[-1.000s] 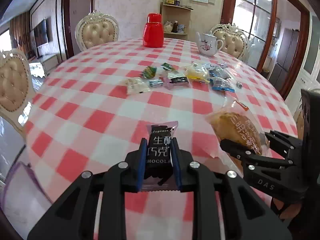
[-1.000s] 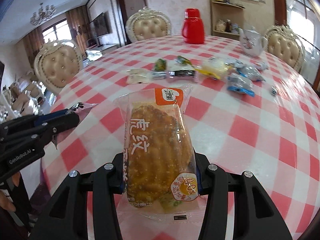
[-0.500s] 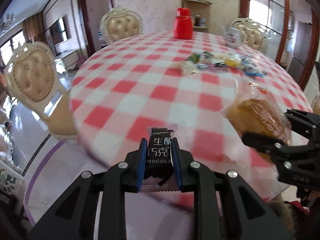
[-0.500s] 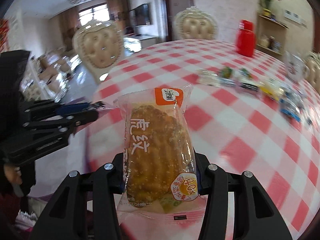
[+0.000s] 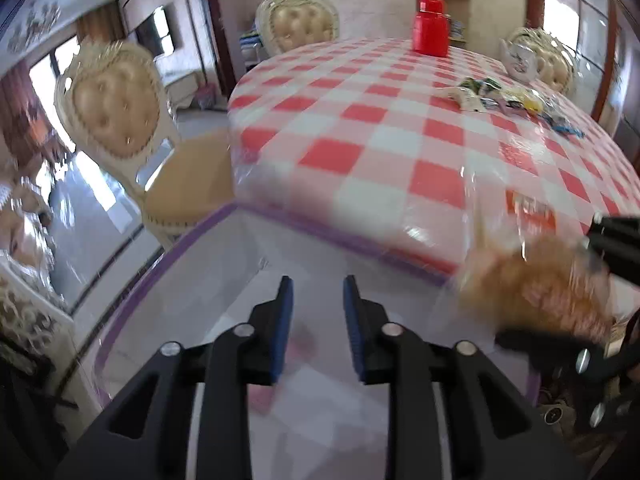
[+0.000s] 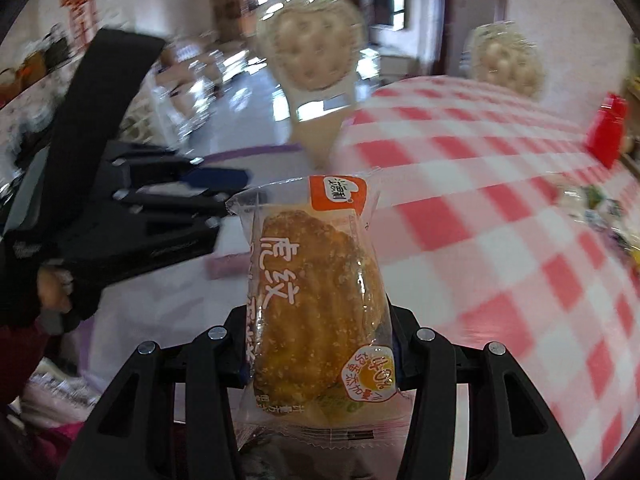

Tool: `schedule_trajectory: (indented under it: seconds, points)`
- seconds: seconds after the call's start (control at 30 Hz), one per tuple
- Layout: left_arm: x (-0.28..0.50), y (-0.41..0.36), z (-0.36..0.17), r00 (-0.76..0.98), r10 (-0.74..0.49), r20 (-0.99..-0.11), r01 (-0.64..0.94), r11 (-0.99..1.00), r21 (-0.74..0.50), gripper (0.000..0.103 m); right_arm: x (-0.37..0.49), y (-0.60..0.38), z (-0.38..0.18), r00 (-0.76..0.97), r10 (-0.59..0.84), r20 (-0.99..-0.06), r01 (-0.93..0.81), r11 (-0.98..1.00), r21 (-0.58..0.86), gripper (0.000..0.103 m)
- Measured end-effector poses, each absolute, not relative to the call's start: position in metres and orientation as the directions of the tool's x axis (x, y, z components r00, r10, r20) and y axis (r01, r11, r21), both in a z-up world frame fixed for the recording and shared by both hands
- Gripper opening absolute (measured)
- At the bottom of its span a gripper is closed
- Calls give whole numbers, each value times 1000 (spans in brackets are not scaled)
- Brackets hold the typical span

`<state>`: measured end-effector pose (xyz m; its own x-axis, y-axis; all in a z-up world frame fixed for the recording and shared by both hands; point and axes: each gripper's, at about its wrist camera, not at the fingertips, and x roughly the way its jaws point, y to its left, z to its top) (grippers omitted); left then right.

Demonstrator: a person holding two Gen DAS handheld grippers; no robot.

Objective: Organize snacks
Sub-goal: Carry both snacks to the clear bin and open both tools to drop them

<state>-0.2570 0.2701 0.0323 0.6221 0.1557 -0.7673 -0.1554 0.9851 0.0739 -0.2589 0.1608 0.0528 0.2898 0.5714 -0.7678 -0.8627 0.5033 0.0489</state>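
left gripper (image 5: 316, 312) opening on nothing, right gripper (image 6: 316, 356) loosening around the wrapped pastry (image 6: 316, 300), which could slip and miss any bin below, unseen here.

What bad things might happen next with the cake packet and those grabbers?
1. The right gripper holds the bread packet out past the table edge while its jaws are opening, so the packet may drop to the floor.
2. The left gripper is opening with nothing between its pads; I cannot see where its snack went.
3. The grippers are close together and blurred, so they might bump.
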Motion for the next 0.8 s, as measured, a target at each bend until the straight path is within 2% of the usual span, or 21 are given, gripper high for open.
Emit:
schedule_trajectory:
  seconds: [0.03, 0.07, 0.1, 0.13, 0.2, 0.3, 0.43, 0.53, 0.67, 0.8]
  points:
    - [-260, 280, 31, 621, 163, -766, -188, 981, 57, 52, -261, 165, 51, 285, 567, -773, -867, 497, 45, 53]
    - [-261, 287, 31, 624, 169, -763, -213, 976, 42, 62, -263, 170, 49, 269, 568, -778, -873, 485, 52, 54]
    - [-262, 296, 32, 627, 177, -758, -248, 969, 22, 75, -265, 171, 49, 254, 582, -773, -878, 474, 68, 67]
    - [-264, 304, 33, 630, 188, -753, -277, 961, 7, 78, -266, 171, 51, 235, 608, -759, -885, 457, 92, 72]
    - [-268, 311, 39, 657, 185, -731, -307, 951, -35, 81, -264, 164, 56, 227, 636, -738, -886, 449, 114, 72]
    - [-271, 311, 52, 698, 210, -685, -346, 936, -65, 95, -255, 143, 67, 268, 678, -685, -867, 479, 135, 72]
    - [-274, 287, 81, 778, 255, -574, -340, 940, -42, 101, -239, 92, 81, 358, 728, -585, -830, 535, 159, 87]
    - [-259, 256, 101, 811, 236, -536, -279, 960, 2, 101, -225, 53, 86, 458, 688, -563, -780, 615, 118, 88]
    - [-207, 210, 102, 766, 140, -627, -178, 984, 2, 101, -194, -7, 83, 578, 580, -574, -650, 753, 106, 88]
    - [-154, 149, 89, 720, 65, -691, -109, 994, -20, 101, -159, -91, 76, 671, 465, -577, -452, 874, 178, 88]
